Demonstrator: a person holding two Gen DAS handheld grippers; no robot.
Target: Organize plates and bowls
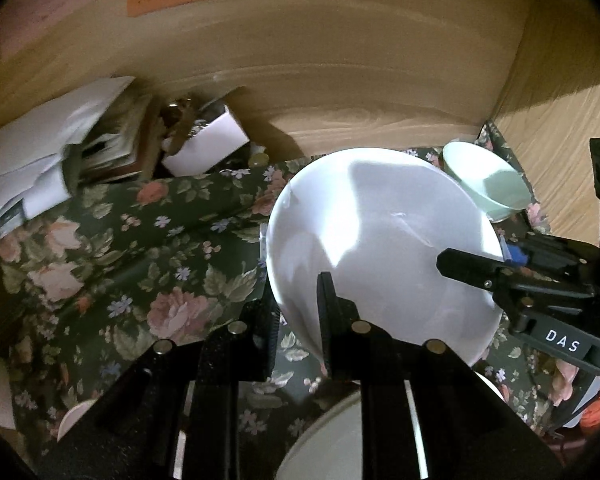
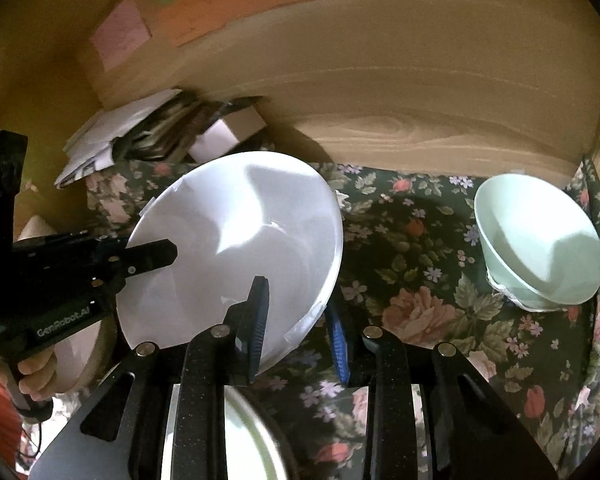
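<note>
Clearly both grippers share 1 load: the white plate [image 1: 380, 248] is held off the flowered tablecloth [image 1: 132, 264], tilted, with a gripper clamped on each side of its rim. The left gripper [image 1: 300, 320] pinches the near-left edge, 1 finger over the face and the other beneath; the right gripper [image 2: 296, 320] does the same on the opposite edge, its blue-padded fingers [image 2: 260, 312] closed on the rim. Two holds make sense for something this wide and thin — a single pinch at the rim would probably let it swing or slip.

A pale green bowl [image 2: 540, 248] stands apart on the cloth near the wooden back panel [image 2: 420, 92], out of the way of the lift. Below the grippers, part of another pale dish [image 2: 240, 440] shows, likely a stack or the next item, though too little is visible to say which.

Much is cut off — the right gripper's under-plate finger is hidden in the left view, and in each view the gripper's own body blocks the cloth directly beneath the plate, so I cannot tell what the plate hangs over. A heap of papers and a small box [image 1: 204, 140] in the far corner is blurred. A person's hand [image 2: 36, 376] holds the left gripper's handle, seen at the edge of the right view; the rest of the person is out of view.
</note>
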